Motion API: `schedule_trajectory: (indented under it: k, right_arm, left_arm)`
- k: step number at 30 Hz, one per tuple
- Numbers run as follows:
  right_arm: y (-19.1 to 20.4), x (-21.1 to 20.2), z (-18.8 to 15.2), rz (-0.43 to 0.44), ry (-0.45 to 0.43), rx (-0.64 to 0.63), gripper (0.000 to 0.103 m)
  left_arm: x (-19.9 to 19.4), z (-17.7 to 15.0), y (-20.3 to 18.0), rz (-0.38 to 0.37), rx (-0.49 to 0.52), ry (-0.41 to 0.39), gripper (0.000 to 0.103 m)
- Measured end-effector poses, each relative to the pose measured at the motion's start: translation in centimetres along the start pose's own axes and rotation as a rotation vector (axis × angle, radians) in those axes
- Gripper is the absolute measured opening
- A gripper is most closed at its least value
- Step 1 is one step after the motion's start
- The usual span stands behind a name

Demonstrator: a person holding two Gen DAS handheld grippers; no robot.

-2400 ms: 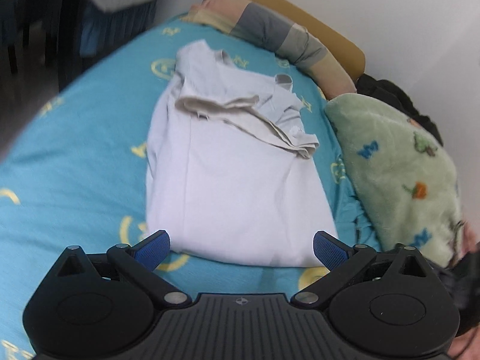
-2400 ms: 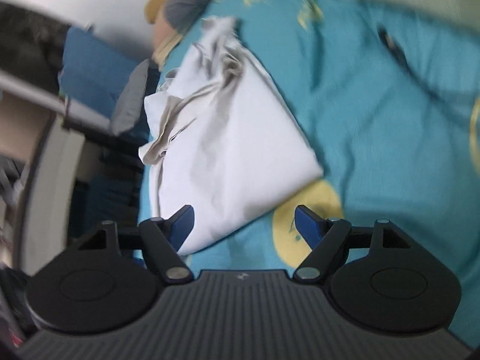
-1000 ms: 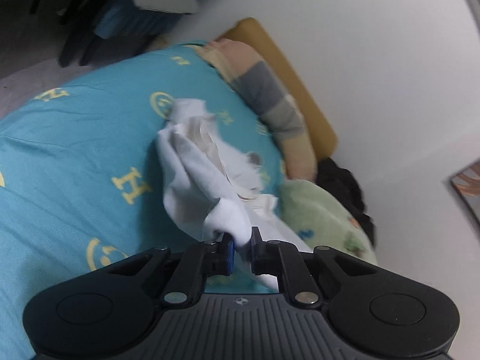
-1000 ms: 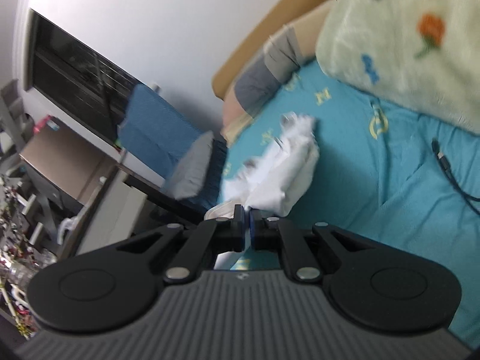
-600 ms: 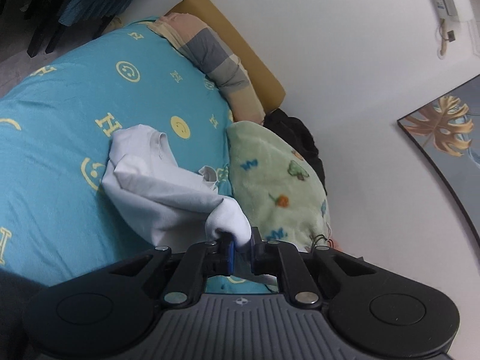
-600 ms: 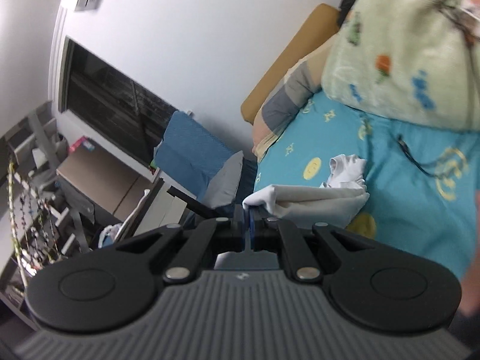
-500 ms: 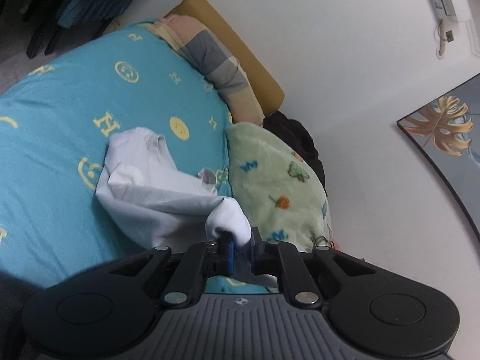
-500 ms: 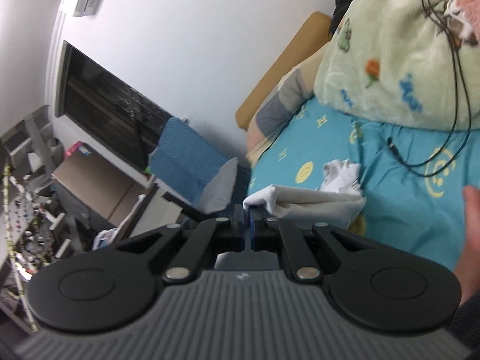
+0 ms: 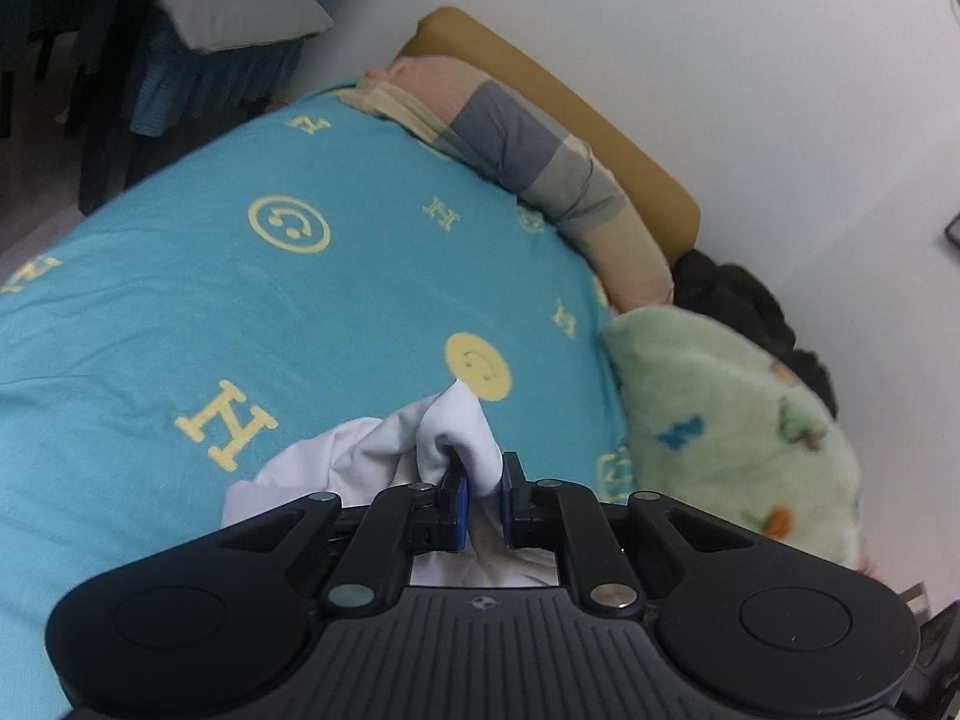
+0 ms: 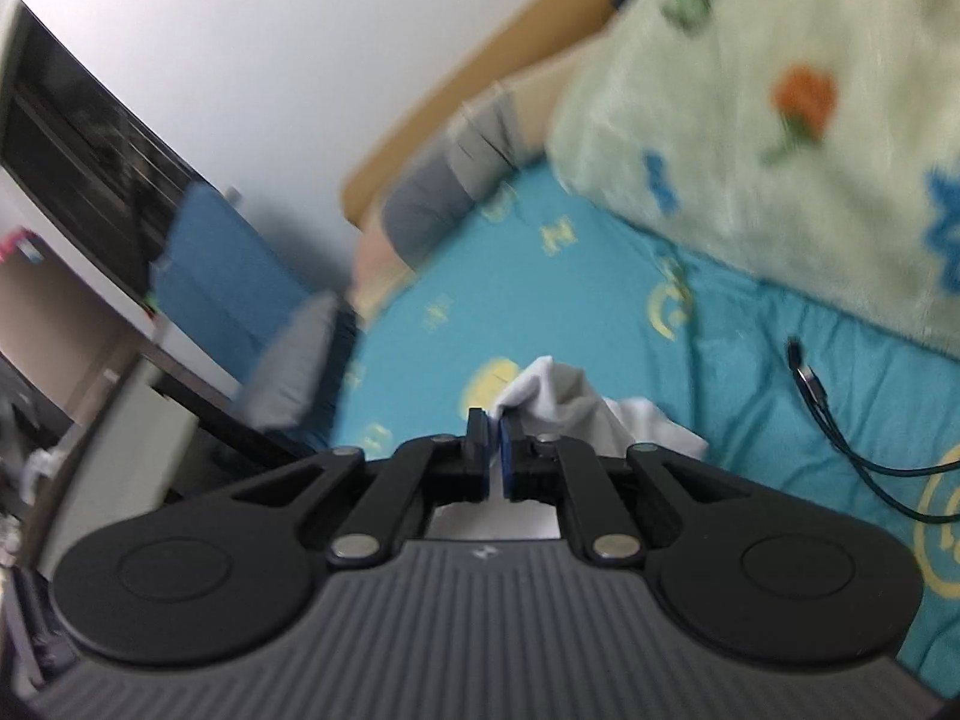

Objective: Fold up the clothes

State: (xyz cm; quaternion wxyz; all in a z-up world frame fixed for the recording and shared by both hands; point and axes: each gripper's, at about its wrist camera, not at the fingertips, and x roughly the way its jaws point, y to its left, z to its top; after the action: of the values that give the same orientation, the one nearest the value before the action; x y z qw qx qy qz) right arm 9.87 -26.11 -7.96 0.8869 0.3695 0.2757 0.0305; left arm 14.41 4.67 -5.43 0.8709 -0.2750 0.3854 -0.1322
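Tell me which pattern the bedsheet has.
The bedsheet is teal with yellow smiley faces and H letters; the left wrist view shows it best.

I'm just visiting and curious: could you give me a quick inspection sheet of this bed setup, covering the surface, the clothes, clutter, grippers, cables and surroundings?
Surface: teal bedsheet with yellow smileys and letters.
Job's things: white garment, bunched, pinched at two places.
Clutter: green fleece blanket; striped pillow; dark clothing by the wall.
Grippers: left hand-held gripper shut on the white garment; right hand-held gripper shut on it too.
Cables: black cable lying on the sheet.
Surroundings: white wall; tan headboard.
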Motion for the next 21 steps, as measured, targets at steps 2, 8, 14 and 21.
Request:
schedule_trajectory:
  k: [2,8,14,21]
  right_arm:
    - [-0.7,1.1,-0.1,0.02,0.053,-0.033,0.01]
    - [-0.2,0.9,0.2,0.223,0.162,-0.017,0.086]
    - [1.4,-0.3,-0.5,0.129,0.07,-0.236,0.083]
    - [-2.1,4.6,-2.0,-0.094,0.156,-0.29,0.034]
  left_arm:
    - [0.9,-0.2,0.8,-0.01,-0.004,0.003,0.015]
    - [-1.1,-0.5,-0.9,-0.013,0.12,-0.049,0.088]
    - [-1.6,-2.2,-2.1,0.162,0.278,-0.09,0.089]
    - [2.6,-3.2,-1.3,0.289,0.331,-0.034,0.029]
